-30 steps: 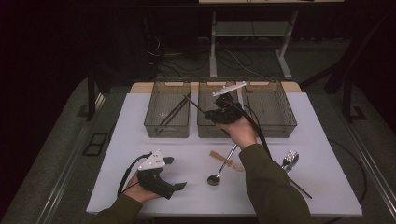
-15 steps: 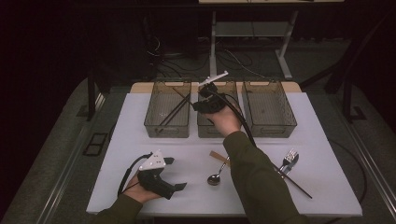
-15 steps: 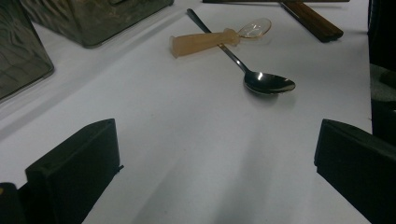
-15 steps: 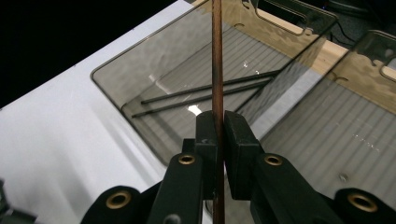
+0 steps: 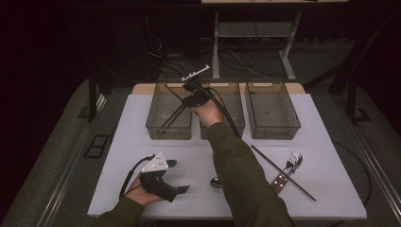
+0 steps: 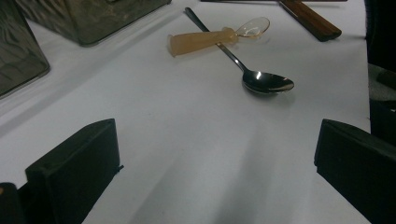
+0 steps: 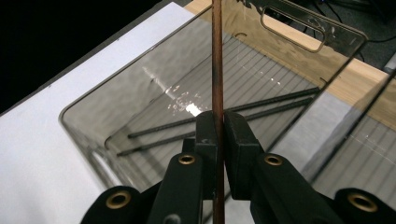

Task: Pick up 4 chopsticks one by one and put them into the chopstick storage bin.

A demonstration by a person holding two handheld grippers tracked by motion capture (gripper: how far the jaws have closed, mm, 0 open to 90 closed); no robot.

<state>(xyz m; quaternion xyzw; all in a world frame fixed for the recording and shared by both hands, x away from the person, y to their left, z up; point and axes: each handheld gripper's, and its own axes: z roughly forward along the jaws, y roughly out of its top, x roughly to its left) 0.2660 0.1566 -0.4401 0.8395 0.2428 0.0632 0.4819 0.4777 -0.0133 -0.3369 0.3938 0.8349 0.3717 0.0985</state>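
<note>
Chopstick (image 7: pixel 217 70) clamped in right gripper (image 7: pixel 218 122) above left bin's rim (image 7: pixel 93 100); left gripper (image 6: pixel 215 158) spread wide.

Three clear bins (image 5: pixel 169 113), four chopsticks (image 5: pixel 283 172), one fork (image 5: pixel 286 169), one metal spoon (image 6: pixel 261 79), one amber spoon (image 6: pixel 215 37)

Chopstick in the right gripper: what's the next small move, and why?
Probably lower it a little and open. The right gripper is shut on a brown chopstick above the left bin, where two dark chopsticks already lie.
</note>
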